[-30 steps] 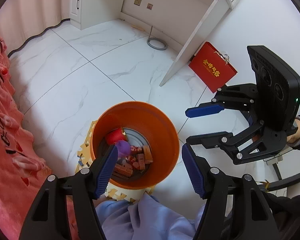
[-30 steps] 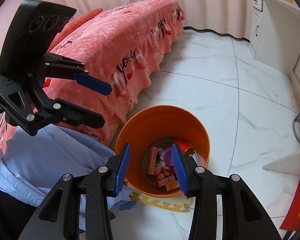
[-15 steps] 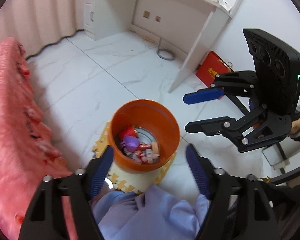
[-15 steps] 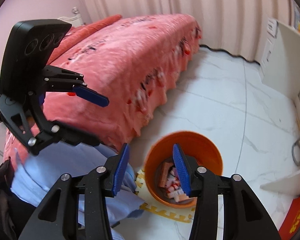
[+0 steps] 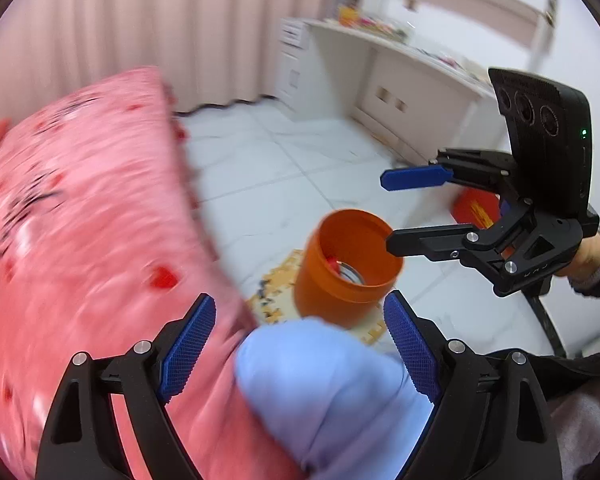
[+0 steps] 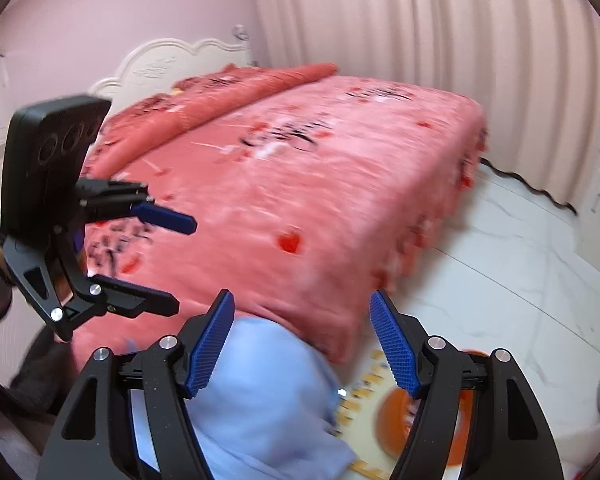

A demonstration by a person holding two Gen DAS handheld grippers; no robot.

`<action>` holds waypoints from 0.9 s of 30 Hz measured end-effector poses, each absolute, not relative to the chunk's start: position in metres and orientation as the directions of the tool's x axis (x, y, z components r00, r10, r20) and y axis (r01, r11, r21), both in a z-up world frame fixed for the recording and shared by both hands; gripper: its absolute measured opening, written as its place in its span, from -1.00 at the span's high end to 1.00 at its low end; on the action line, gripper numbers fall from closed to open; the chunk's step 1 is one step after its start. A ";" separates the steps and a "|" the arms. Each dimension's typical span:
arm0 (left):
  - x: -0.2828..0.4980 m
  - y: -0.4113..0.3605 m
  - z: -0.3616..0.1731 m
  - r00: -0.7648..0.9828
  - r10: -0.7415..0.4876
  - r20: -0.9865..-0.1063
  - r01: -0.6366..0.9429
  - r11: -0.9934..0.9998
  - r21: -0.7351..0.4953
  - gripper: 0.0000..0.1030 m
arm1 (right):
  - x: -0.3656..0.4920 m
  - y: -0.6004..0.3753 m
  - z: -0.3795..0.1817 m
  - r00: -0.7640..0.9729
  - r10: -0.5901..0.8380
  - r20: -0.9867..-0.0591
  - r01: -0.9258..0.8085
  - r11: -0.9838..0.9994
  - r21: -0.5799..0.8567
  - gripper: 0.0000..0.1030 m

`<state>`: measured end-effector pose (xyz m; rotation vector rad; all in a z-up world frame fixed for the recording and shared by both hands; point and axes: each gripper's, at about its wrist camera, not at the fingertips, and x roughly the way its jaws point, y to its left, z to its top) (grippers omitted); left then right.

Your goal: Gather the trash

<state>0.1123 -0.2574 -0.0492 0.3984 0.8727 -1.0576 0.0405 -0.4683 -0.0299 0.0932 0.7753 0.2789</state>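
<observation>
We see the left gripper (image 5: 300, 344) with its 2 blue pads apart and still spreading, nothing clamped between them; only a pale blue cloth (image 5: 324, 392) lies low in the near view beneath the gap. The right gripper (image 6: 302, 344) likewise has its jaws apart and widening, with no object held; the same pale blue cloth shows below its left finger. From the left wrist view we find the right gripper on the right side, gripped by a hand (image 5: 588, 252) in a dark sleeve, its 2 fingers pointing left over the orange bin (image 5: 340, 280). The orange bin stands upright on the white marble floor (image 5: 284, 176), on a yellow puzzle-edged mat (image 5: 272, 284), just right of the pink bed (image 5: 80, 220). Inside it we make out a red piece of trash (image 5: 332, 264) beside a grey patch of the bottom; the rest of its contents are hidden by the wall. From the right wrist view the bin is blurred at the near right, partly behind the right finger. A white desk (image 5: 400, 64) stands far right, and a red box (image 5: 474, 208) sits on the floor behind the right gripper
</observation>
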 end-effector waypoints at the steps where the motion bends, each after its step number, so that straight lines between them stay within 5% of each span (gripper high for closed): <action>1: 0.109 -0.246 -0.046 0.234 -0.583 -0.778 0.867 0.487 -0.105 -0.66 | 0.042 -0.456 -0.027 0.679 0.297 -0.672 -0.232 0.954 0.187 -0.37; 13: 0.052 -0.091 -0.021 0.614 -0.356 -0.705 0.502 0.865 0.000 -0.84 | 0.053 -0.291 0.008 0.666 0.442 -0.601 -0.444 0.882 0.156 -0.91; 27: 0.019 -0.016 -0.012 0.792 -0.154 -0.591 0.142 0.988 -0.067 -0.89 | 0.018 -0.229 0.020 0.786 0.352 -0.508 -0.321 0.935 0.152 -0.91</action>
